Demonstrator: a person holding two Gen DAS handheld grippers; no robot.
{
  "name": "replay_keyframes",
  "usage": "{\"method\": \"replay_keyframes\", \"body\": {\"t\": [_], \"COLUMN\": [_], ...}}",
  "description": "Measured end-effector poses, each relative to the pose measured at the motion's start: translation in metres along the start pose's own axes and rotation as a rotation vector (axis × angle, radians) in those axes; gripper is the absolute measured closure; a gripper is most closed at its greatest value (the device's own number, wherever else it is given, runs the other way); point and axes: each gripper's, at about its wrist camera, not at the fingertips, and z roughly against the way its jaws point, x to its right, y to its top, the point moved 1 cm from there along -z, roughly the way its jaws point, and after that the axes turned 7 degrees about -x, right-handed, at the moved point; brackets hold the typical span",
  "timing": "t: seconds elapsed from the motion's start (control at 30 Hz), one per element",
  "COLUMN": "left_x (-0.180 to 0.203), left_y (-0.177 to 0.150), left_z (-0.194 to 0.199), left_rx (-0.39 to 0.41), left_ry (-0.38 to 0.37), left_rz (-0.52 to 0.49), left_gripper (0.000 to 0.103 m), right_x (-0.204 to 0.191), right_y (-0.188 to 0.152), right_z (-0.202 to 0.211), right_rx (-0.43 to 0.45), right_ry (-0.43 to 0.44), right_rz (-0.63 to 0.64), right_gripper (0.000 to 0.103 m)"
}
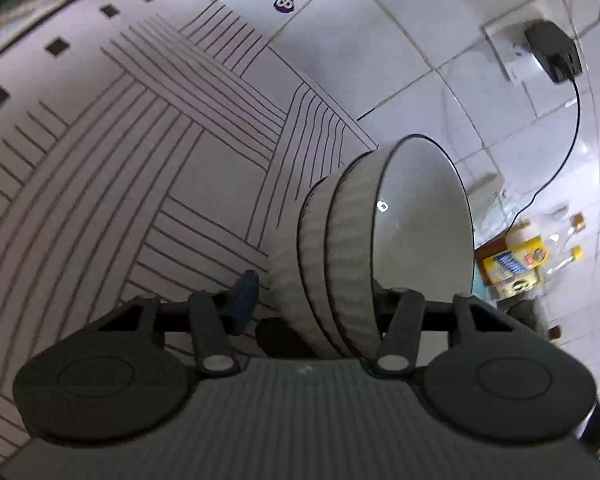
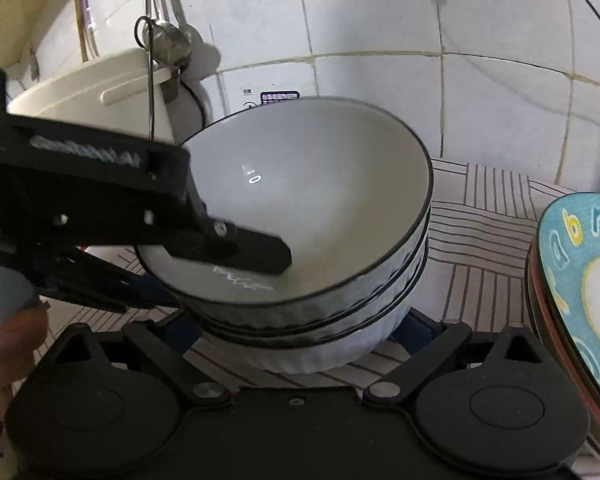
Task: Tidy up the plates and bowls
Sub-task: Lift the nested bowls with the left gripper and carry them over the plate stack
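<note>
A stack of three ribbed white bowls (image 2: 308,216) with dark rims sits on the striped mat (image 2: 484,240) that covers the counter, close to the tiled wall (image 2: 380,20). In the right wrist view the stack stands in the middle of the mat, its top bowl empty.

The left hand-held gripper (image 2: 204,264) reaches in from the left. One black finger (image 2: 252,252) lies inside the top bowl against its near-left wall, and the other runs under the rim outside, so the wall of the stack is between the jaws. In the left wrist view the same bowls (image 1: 380,248) fill the gap between the blue-tipped finger (image 1: 244,292) and the far one; whether the pads already press on the bowls I cannot tell.

The right hand-held gripper (image 2: 300,332) has its jaws spread wide, one blue-padded finger on either side of the bottom bowl's base, neither clearly touching it.

At the right edge lies a blue patterned plate (image 2: 580,280). On the far left stands a cream tub (image 2: 100,96), with metal utensils (image 2: 168,40) hanging above it.
</note>
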Motion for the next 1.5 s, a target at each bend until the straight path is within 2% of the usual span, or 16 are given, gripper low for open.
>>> {"method": "replay_keyframes", "body": {"t": [0.13, 0.43, 0.73, 0.97, 1.1, 1.5], "left_x": [0.003, 0.014, 0.037, 0.074, 0.100, 0.159], "left_y": [-0.001, -0.006, -0.017, -0.031, -0.043, -0.051], "left_z": [-0.004, 0.001, 0.028, 0.043, 0.043, 0.010], "left_rx": [0.019, 0.033, 0.047, 0.027, 0.015, -0.043], "left_ry": [-0.009, 0.024, 0.029, 0.007, 0.022, -0.060], "left_rz": [-0.011, -0.066, -0.130, -0.196, -0.232, -0.270], "left_gripper": [0.052, 0.052, 0.052, 0.052, 0.052, 0.052], "right_x": [0.003, 0.009, 0.002, 0.000, 0.006, 0.046], "right_y": [0.001, 0.007, -0.004, -0.013, -0.015, -0.014], "right_z": [-0.004, -0.007, 0.018, 0.061, 0.084, 0.132], "right_rx": [-0.008, -0.019, 0.058, 0.133, 0.145, 0.175], "right_ry": [0.022, 0.050, 0.044, 0.007, -0.018, -0.120], "right_rz": [0.030, 0.061, 0.066, 0.041, 0.020, -0.009], "right_gripper": [0.003, 0.003, 0.003, 0.004, 0.004, 0.004]}}
